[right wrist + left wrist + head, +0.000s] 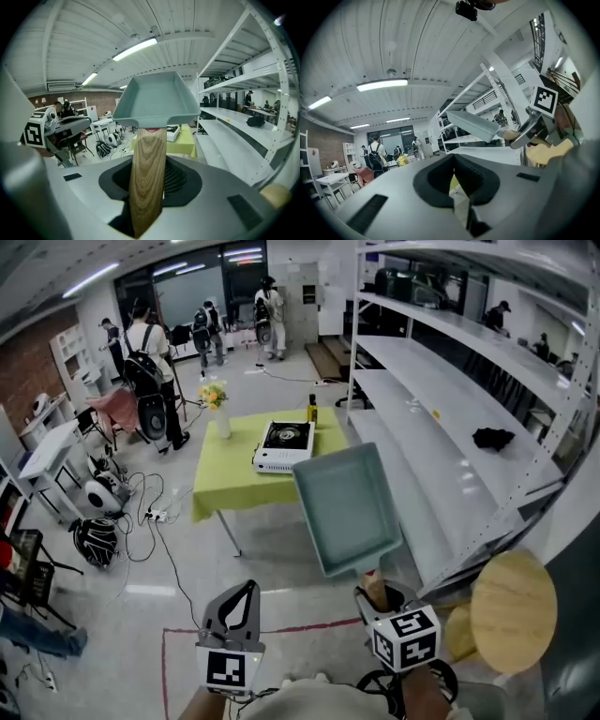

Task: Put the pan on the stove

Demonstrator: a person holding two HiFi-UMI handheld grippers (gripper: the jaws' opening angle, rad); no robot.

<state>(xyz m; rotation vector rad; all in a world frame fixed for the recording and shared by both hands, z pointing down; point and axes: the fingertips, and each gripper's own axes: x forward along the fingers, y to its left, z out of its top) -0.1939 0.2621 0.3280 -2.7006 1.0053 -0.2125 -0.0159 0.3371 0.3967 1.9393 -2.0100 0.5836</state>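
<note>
Big open workshop rm. Glossy grey floor (281, 568), red tape line (291, 625) near, cables (141, 521) left. White metal shelving (441, 427) along right. Brick wall (28, 381) far left, white desks (47, 451) by it. Table w/ yellow-green cloth (230, 479) mid-rm. Ceiling strip lights (94, 277).

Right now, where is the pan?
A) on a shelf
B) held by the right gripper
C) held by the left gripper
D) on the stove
B: the right gripper is closed on the pan at its wooden handle, holding it in the air, short of the stove on the green table.
</note>
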